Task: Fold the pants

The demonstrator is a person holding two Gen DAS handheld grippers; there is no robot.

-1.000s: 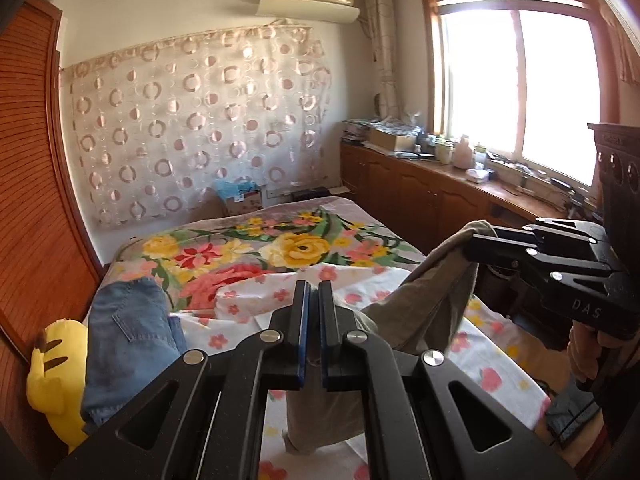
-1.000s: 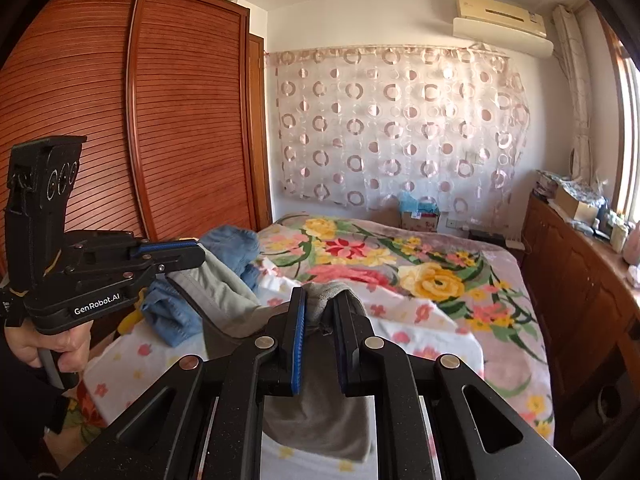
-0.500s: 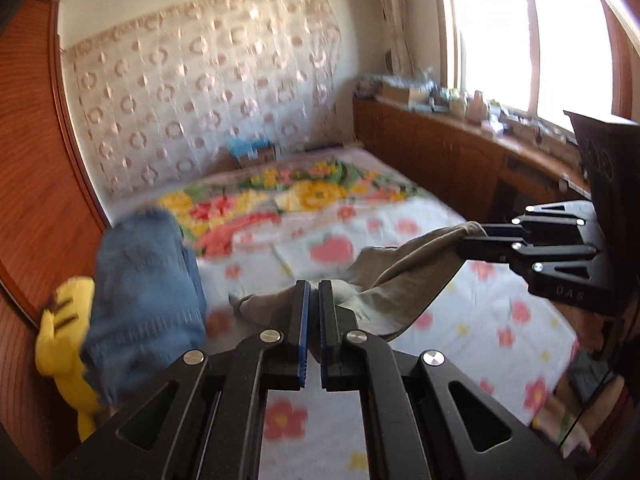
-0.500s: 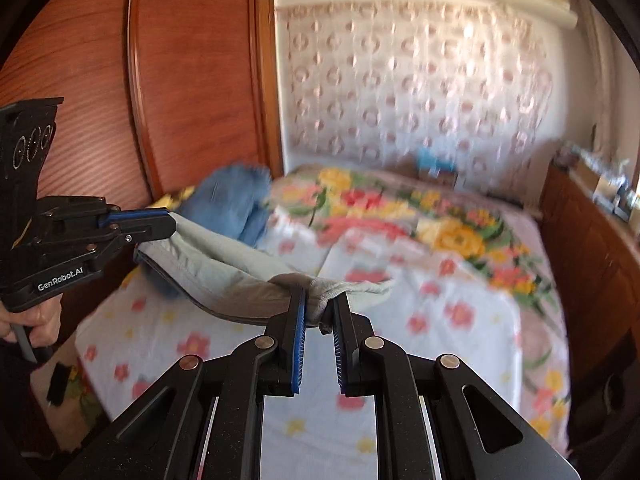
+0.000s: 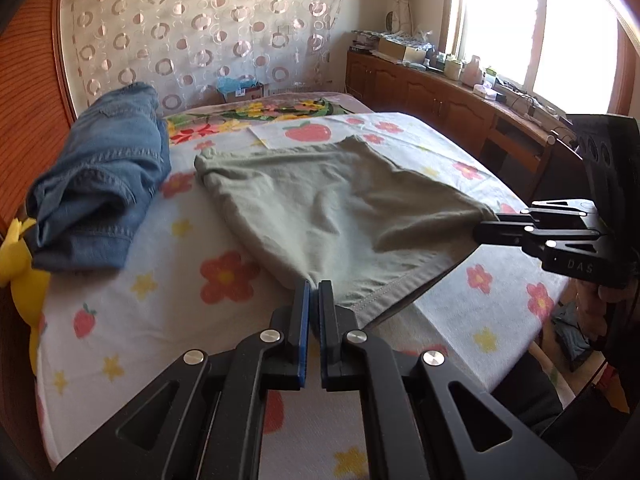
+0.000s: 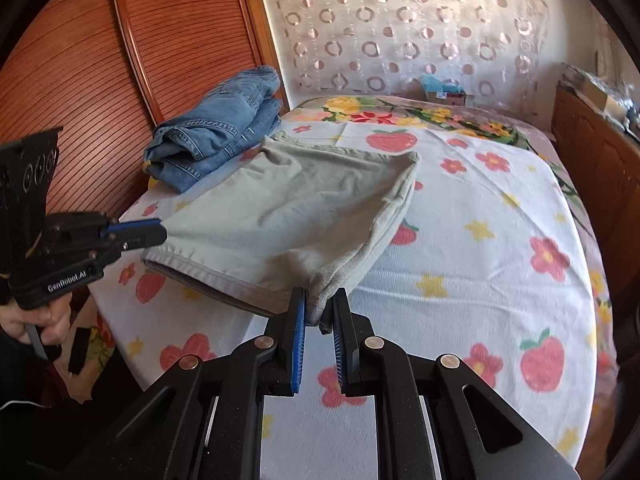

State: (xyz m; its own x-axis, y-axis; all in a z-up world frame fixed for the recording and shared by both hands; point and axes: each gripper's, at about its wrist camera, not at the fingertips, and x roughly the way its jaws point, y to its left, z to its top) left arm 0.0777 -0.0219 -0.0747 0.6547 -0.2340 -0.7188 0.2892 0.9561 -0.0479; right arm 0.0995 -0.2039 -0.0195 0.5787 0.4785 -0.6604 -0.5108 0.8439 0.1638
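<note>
1. The left gripper (image 5: 314, 286) is closed on one near corner of the grey-green pants (image 5: 328, 204), the cloth being pinched between its blue-padded jaws at the hem edge

2. The right gripper (image 6: 322, 300) is likewise clamped on the other near corner, a bunched fold of cloth being seen between its jaws; in the left wrist view it is seen at the far right, with the fabric drawn taut toward it

3. The pants are spread over the flowered bedsheet (image 6: 480, 240): the far edge is laid on the bed, while the near edge is held slightly raised between the two grippers, a shadow being visible beneath it

4. The step in hand is judged to be the laying-out of the garment, or of a first fold; whether the cloth is already doubled cannot be told for certain, though two layers appear at the near hem

5. A pile of folded blue jeans (image 5: 100, 180) is seen just beside the far left corner of the pants, with a yellow plush toy (image 5: 20, 264) at the bed's edge

6. For the next move, the near edge would need to be lowered flat and released, or carried over to the far edge, with both corners kept level so that no wrinkle is trapped and the jeans are not disturbed
</note>
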